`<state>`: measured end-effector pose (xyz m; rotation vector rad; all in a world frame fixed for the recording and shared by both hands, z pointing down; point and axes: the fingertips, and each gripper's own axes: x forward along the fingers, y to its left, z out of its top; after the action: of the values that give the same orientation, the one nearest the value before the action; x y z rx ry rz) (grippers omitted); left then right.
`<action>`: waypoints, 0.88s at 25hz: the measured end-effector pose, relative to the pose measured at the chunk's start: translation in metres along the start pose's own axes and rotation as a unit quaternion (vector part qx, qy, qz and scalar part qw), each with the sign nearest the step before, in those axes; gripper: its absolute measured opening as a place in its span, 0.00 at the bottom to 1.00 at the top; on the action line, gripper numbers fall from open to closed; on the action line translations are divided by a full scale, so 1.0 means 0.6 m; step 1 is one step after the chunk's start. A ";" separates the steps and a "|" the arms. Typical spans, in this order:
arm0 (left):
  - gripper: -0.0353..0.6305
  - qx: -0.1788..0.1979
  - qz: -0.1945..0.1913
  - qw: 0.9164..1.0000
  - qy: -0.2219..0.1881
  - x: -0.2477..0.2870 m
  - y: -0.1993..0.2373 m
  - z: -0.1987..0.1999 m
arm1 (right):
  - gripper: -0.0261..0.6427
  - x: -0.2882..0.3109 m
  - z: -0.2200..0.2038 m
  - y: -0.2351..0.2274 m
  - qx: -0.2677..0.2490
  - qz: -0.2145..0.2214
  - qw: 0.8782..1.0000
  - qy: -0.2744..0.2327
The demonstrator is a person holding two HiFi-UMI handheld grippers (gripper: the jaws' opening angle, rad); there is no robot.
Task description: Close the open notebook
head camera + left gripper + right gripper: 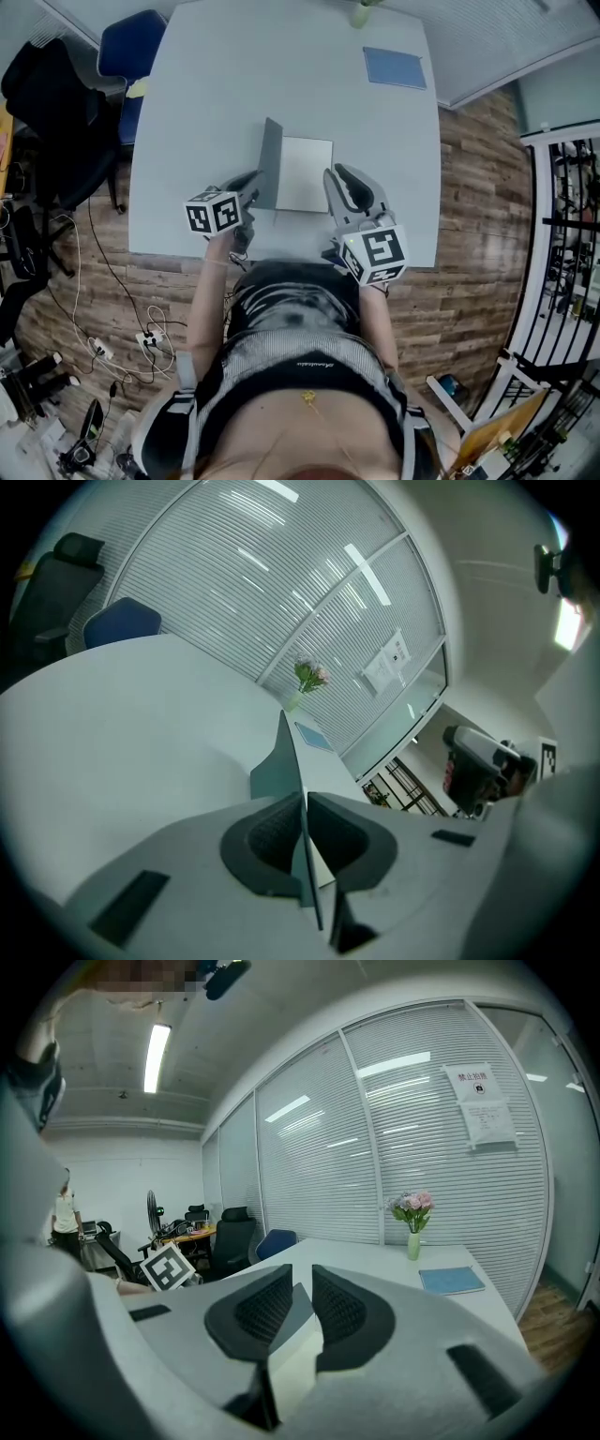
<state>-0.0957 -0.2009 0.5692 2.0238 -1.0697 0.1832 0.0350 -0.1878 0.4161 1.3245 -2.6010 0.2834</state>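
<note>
Left gripper (253, 184) jaws pinch the notebook's (306, 174) raised cover; right gripper (336, 174) jaws spread (pinching nothing); far vase (412, 1246) holds flowers (412, 1204).

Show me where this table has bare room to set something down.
Bare: the whole left half of the table, between the blue chair and the notebook; also the far middle, between the notebook and the blue book. Crowded: the near edge, where the left gripper, shut on the notebook's raised cover, and the right gripper flank it.
</note>
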 end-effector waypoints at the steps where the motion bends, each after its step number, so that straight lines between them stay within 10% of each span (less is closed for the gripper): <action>1: 0.09 0.000 -0.003 1.000 0.000 0.003 -0.005 -0.001 | 0.14 -0.001 -0.002 -0.002 0.000 0.001 1.000 0.001; 22: 0.08 0.010 -0.035 0.999 0.031 0.074 -0.088 -0.036 | 0.14 -0.035 -0.013 -0.057 0.008 -0.003 1.000 0.005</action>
<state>-0.0237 -0.1971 0.5726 2.0563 -0.9621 0.2190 0.0759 -0.1896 0.4203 1.3317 -2.5906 0.3095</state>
